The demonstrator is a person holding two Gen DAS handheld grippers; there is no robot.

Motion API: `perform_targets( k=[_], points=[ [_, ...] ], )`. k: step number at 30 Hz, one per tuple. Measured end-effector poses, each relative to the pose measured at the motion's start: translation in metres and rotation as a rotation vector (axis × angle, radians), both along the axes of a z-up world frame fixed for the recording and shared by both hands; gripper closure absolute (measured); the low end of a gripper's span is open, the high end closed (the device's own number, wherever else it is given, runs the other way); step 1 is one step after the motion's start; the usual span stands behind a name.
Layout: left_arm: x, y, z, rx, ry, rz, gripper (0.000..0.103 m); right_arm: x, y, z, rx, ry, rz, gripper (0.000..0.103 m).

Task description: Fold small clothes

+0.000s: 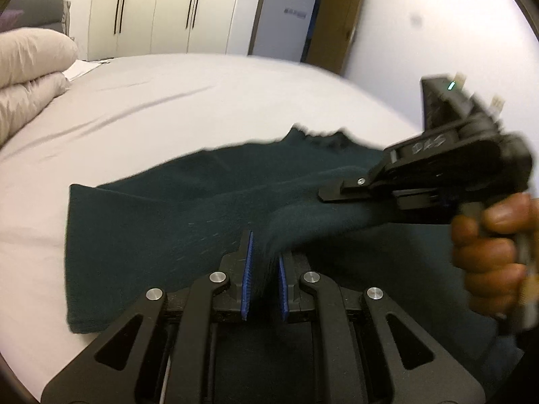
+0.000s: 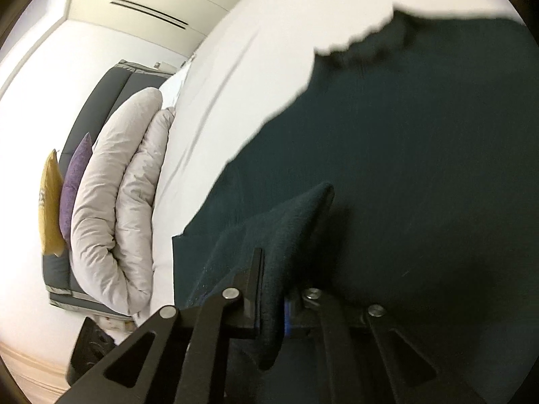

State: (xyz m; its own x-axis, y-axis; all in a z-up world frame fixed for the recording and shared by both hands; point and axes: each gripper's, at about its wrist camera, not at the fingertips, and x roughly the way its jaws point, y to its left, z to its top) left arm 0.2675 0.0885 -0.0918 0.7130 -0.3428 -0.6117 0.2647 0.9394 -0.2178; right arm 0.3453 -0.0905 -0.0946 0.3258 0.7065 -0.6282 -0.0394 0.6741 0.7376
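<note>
Lying on the white bed sheet (image 1: 141, 107), the dark teal knitted garment (image 1: 151, 222) has one edge lifted: the left gripper (image 1: 264, 269) and right gripper (image 2: 271, 289) each clamp a fold of it.

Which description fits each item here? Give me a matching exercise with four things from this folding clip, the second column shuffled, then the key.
Things:
1. dark green garment
2. folded duvet
3. purple cushion
4. left claw

Descriptions:
A. propped between a yellow cushion and pale bedding
B. shut on a raised fold of cloth
C. spread on the white sheet
D. pale, bulky, stacked at the bed's head end

Pairs: 1-C, 2-D, 3-A, 4-B

The right claw also pinches a fold of the same garment.
</note>
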Motion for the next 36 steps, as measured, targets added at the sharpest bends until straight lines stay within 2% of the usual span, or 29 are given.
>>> perform_targets(
  k=[3, 7, 10, 13, 17, 19, 24, 27, 30, 33, 36],
  points=[
    [-0.007, 0.014, 0.015, -0.078, -0.047, 0.011, 0.091, 0.005, -0.019, 0.013, -0.061, -0.044, -0.021, 0.094],
    [-0.004, 0.049, 0.028, -0.113, -0.091, 0.139, 0.091, 0.009, -0.06, 0.018, -0.121, -0.063, -0.092, 0.094],
    [0.012, 0.079, 0.021, -0.095, -0.022, 0.238, 0.091, 0.009, -0.092, 0.012, -0.178, -0.05, -0.15, 0.094],
    [0.025, 0.104, 0.01, -0.142, 0.053, 0.299, 0.091, 0.009, -0.113, 0.0, -0.189, -0.018, -0.192, 0.094],
    [0.033, 0.107, 0.006, -0.13, 0.069, 0.301, 0.091, 0.002, -0.127, -0.007, -0.199, -0.008, -0.212, 0.094],
    [0.036, 0.102, 0.003, -0.119, 0.081, 0.268, 0.091, 0.002, -0.132, -0.009, -0.186, -0.003, -0.227, 0.094],
    [0.045, 0.069, -0.012, -0.005, 0.11, 0.175, 0.091, 0.003, -0.131, -0.006, -0.218, -0.01, -0.221, 0.094],
    [0.046, 0.054, -0.021, 0.07, 0.115, 0.158, 0.091, 0.007, -0.134, -0.007, -0.222, -0.005, -0.224, 0.094],
    [0.047, 0.044, -0.028, 0.199, 0.128, 0.154, 0.091, 0.011, -0.14, -0.017, -0.198, 0.032, -0.235, 0.094],
    [0.047, 0.04, -0.032, 0.265, 0.128, 0.157, 0.09, 0.009, -0.15, -0.029, -0.138, 0.063, -0.254, 0.094],
    [0.049, 0.031, -0.036, 0.362, 0.115, 0.139, 0.09, 0.005, -0.154, -0.028, -0.119, 0.067, -0.263, 0.093]
  ],
)
